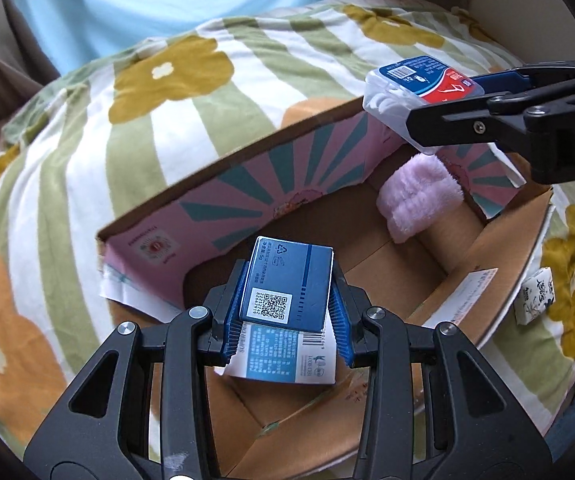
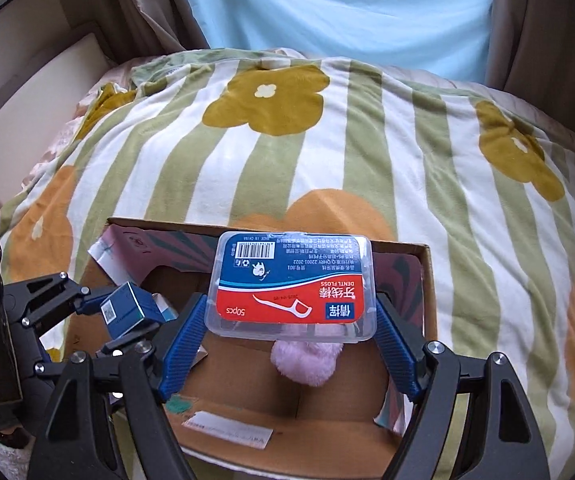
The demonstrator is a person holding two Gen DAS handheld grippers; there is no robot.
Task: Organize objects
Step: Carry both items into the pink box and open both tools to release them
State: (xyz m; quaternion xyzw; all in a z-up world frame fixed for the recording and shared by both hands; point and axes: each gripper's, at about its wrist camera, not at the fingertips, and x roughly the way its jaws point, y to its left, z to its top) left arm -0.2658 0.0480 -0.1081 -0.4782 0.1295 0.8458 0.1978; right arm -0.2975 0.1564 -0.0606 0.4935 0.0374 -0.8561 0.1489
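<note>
Cardboard box [image 1: 467, 256]: one pink plush [image 1: 415, 204], one white-blue carton [image 1: 283, 356] inside. Left gripper [image 1: 287, 312] clamps one blue box [image 1: 287, 284]; right gripper [image 2: 291, 320] clamps one floss case [image 2: 291, 284], "DENTAL FLOSS 50pcs".

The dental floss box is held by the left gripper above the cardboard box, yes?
Not the left. The right wrist view shows the right gripper clamped on the dental floss box above the cardboard box; the left gripper holds a small blue carton.

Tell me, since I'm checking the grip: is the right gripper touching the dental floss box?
Touching. The right wrist view shows the right gripper with both blue pads pressed against the sides of the dental floss box, held above the cardboard box.
</note>
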